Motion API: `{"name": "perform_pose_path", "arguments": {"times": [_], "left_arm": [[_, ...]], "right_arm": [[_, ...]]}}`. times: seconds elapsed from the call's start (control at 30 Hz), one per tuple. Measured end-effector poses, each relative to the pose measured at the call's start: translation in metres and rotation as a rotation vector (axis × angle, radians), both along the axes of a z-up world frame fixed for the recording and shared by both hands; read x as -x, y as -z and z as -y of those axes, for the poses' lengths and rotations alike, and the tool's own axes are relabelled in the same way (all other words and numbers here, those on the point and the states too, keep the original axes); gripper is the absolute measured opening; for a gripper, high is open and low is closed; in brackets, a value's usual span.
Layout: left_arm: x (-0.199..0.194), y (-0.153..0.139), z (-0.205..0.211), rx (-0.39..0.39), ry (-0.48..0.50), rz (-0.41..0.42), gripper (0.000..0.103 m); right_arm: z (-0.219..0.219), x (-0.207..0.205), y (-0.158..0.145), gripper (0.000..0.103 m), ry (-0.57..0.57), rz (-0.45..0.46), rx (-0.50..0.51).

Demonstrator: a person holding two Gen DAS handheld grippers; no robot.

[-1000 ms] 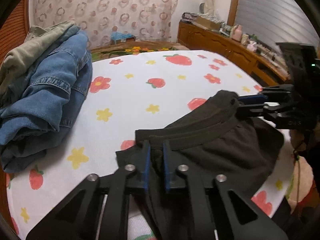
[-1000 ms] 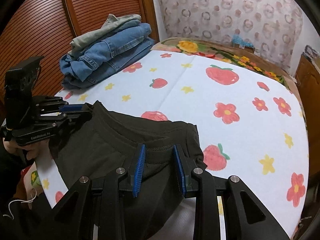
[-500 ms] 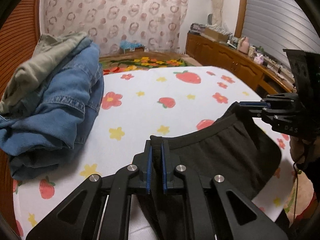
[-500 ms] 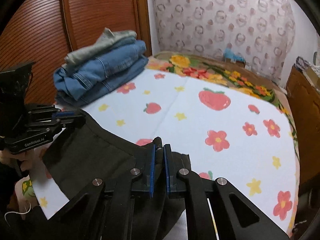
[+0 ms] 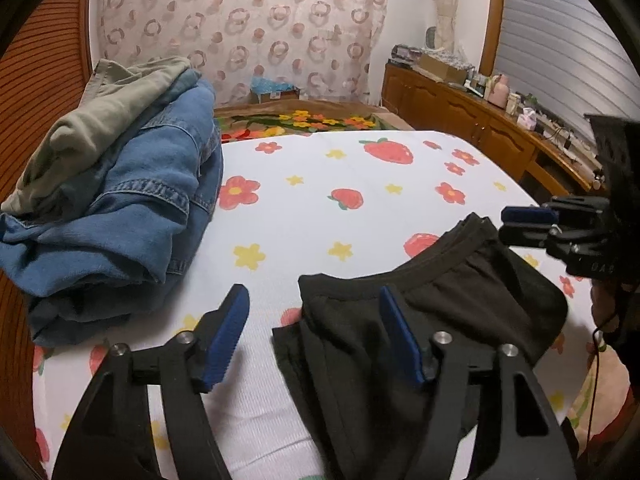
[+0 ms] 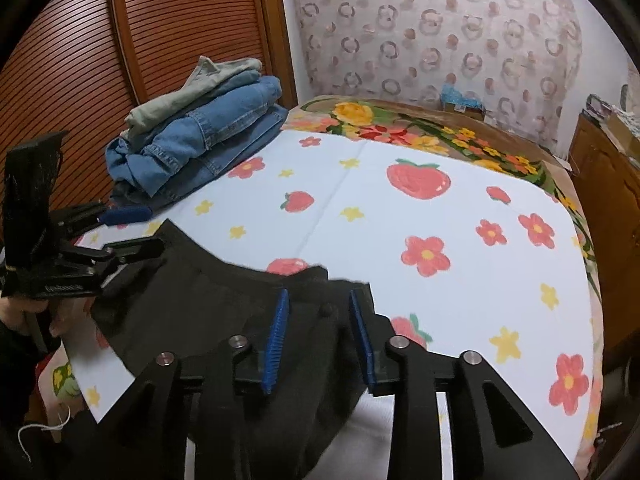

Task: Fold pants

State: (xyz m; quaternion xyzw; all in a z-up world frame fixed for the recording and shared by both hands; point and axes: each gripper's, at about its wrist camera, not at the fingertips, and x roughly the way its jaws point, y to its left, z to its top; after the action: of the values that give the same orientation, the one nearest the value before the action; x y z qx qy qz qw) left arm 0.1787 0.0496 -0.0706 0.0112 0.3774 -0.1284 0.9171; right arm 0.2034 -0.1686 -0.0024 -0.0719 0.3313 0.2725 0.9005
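The black pants (image 5: 460, 300) lie on the strawberry-print sheet (image 5: 320, 208) with the waistband toward the far side; their lower part hangs over the near edge. My left gripper (image 5: 312, 296) has its jaws opening wide. The left waistband corner lies between them, and the blue pads are not pressing it. My right gripper (image 6: 319, 295) is also opening over the right waistband corner of the pants (image 6: 200, 300), with cloth between the pads but not pinched. Each view shows the other gripper at the far corner: the right gripper (image 5: 516, 225) and the left gripper (image 6: 136, 232).
A stack of folded blue jeans (image 5: 132, 200) topped by an olive garment sits at the bed's left side, also seen as the jeans (image 6: 200, 140) in the right wrist view. A slatted wooden wardrobe (image 6: 120, 40) stands behind it. A wooden dresser (image 5: 460, 108) runs along the right wall.
Both grippers were shut on the waistband corners half a second ago and now stand open. The pants have settled flatter on the sheet.
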Motion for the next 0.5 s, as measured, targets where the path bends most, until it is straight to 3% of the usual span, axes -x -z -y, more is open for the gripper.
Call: {"name": "perform_pose_path", "arguments": {"times": [0.33,0.5], "left_arm": [[0.005,0.019,0.001,-0.037,-0.014,-0.065,0.069],[0.006,0.028,-0.001,-0.027,-0.015,-0.094,0.069]], "right_arm": [[0.015,-0.007,0.016,0.05,0.039,-0.07,0.002],[0.014,-0.009,0.019,0.052,0.044,-0.087,-0.003]]}}
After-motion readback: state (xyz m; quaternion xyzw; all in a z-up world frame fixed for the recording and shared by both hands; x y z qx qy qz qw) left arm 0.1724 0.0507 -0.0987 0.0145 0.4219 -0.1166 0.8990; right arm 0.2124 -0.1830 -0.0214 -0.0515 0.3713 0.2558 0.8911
